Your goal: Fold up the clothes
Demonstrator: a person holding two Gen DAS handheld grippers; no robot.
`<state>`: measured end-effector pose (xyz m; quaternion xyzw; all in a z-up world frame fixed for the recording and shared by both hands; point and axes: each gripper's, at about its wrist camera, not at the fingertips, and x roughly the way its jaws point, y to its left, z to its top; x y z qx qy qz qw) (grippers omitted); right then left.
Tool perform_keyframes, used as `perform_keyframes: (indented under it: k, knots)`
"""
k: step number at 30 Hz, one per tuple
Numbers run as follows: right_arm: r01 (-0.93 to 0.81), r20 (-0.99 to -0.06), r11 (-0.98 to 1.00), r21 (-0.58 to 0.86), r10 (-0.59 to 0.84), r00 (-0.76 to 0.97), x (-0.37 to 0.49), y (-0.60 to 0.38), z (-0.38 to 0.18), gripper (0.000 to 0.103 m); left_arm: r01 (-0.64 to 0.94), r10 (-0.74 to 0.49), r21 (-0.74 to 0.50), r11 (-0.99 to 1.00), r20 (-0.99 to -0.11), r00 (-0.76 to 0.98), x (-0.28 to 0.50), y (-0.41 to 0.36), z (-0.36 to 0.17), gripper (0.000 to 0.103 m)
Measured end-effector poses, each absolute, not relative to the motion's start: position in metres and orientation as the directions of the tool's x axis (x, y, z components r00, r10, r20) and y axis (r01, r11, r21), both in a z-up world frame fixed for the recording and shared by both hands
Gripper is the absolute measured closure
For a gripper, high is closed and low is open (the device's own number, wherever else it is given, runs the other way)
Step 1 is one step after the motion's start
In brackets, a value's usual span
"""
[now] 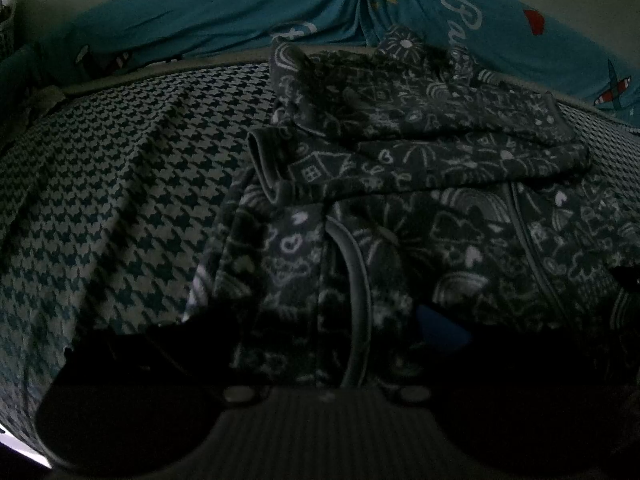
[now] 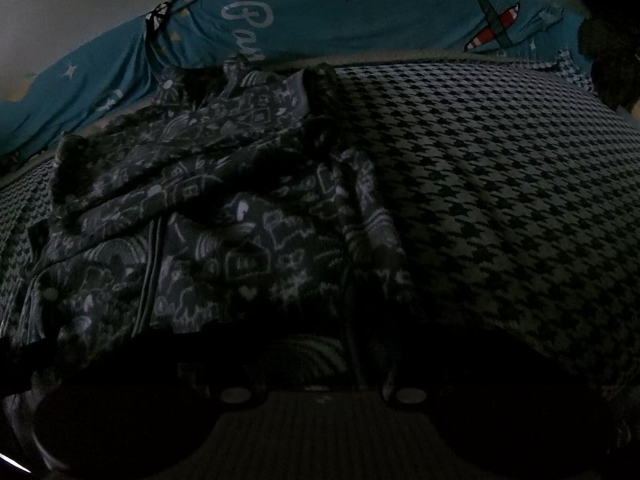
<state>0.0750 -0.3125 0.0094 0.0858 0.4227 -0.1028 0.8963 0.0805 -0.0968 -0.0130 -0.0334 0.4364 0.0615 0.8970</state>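
Lying on the houndstooth cover (image 1: pixel 100 200), a patterned garment (image 1: pixel 400 200) is seen; the right gripper (image 2: pixel 320 356) is parted, the left gripper's (image 1: pixel 332 344) state cannot be told.

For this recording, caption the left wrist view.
Dark doodle-print fleece jacket, sleeves folded across its body, on a houndstooth bedspread before a teal cartoon-print cloth.

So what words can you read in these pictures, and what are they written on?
"Ba...": white curly letters on the blue sheet behind the bed; the rest is hidden behind the patterned garment.
The garment shows only doodles, no readable words.
Nothing else can be read.
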Motion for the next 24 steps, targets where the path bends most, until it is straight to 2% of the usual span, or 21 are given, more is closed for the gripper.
perform_keyframes:
  k: [24]
  knots:
    - [0.227, -0.760, 0.972, 0.055, -0.107, 0.641, 0.0693, -0.3116, 0.0060, 0.044, -0.138, 0.079, -0.007, 0.990, -0.787, 0.612, 0.0800, -0.0979, -0.0154, 0.000]
